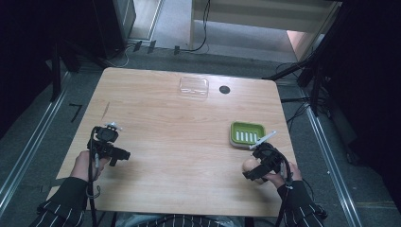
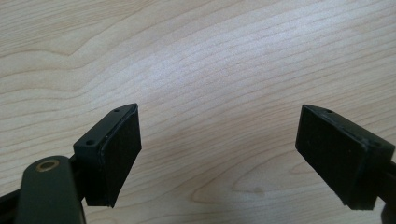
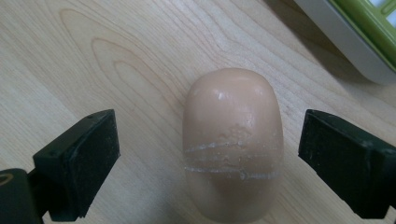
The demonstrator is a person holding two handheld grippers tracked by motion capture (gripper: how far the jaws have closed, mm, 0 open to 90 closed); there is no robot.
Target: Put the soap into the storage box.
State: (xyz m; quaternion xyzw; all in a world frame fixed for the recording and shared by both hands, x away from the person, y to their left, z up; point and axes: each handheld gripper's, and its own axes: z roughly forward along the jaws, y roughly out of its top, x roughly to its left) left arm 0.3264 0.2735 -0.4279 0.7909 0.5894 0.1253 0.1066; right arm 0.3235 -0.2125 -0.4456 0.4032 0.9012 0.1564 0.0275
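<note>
In the right gripper view the right gripper [image 3: 208, 163] stands with its jaws spread wide, one black pad to each side of a peach-coloured bar of soap [image 3: 233, 149] that lies on the wooden table [image 3: 93, 56]; a clear gap shows between each pad and the soap, so nothing is gripped. The soap is oval and smooth, with a few pale scratch lines across its upper face, and no stamp or lettering can be read on it. Just beyond it, at the upper right corner of that view, sits the green soap dish [image 3: 373, 23] with its grey outer wall. From the high view the dish [image 1: 247, 134] is near the table's right edge, its slotted white drain insert bare, and the soap [image 1: 249, 165] lies on the wood just in front of it, beside the right gripper [image 1: 259, 165]. The left gripper [image 2: 219, 154] also has its jaws wide apart, with bare wood grain between the pads. In the high view it [image 1: 109, 147] hangs near the left front of the table. Farther off, a clear plastic container [image 1: 194, 87] sits at the far edge, with a small dark round disc [image 1: 224, 89] beside it.
</note>
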